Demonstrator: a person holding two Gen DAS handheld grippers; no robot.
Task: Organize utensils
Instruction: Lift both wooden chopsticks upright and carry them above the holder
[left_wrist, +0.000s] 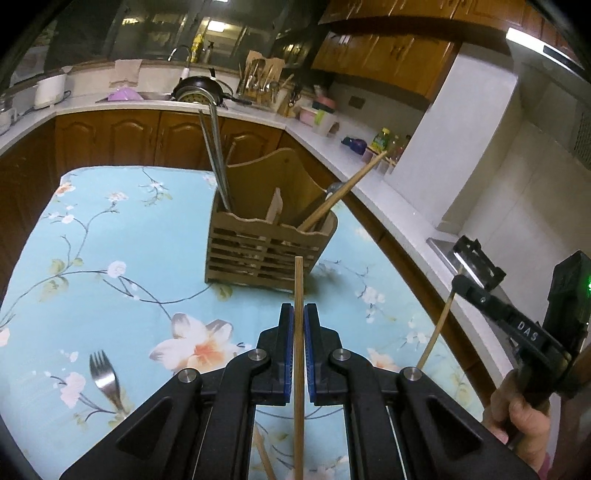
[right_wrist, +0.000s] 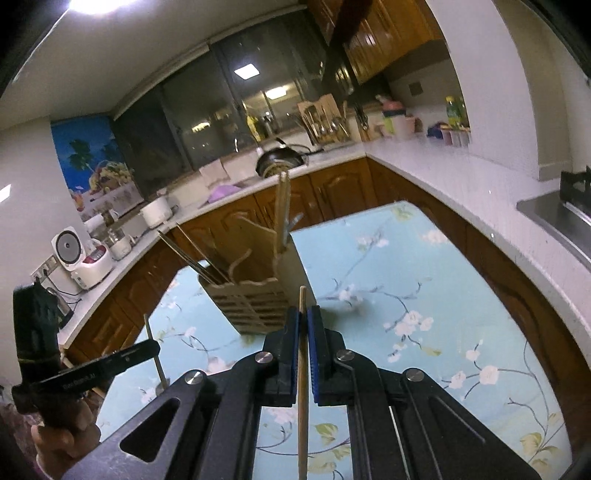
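Gripping one wooden chopstick (left_wrist: 298, 354) apiece (right_wrist: 302, 369), left gripper (left_wrist: 299, 314) and right gripper (right_wrist: 303, 317) pinch fully closed before the wooden utensil holder (left_wrist: 269, 240).

Left gripper (left_wrist: 299, 314) clamped on upright wooden chopstick (left_wrist: 298, 354), wooden utensil caddy (left_wrist: 269, 247) ahead on floral tablecloth (left_wrist: 122, 258), fork (left_wrist: 107, 380) lying left

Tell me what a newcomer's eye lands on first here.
Each hand-held gripper pinches a wooden chopstick: the left hand-held gripper holds one chopstick, the right hand-held gripper another chopstick. Ahead stands the wooden utensil holder on the floral blue tablecloth; a steel fork lies loose at the near left.
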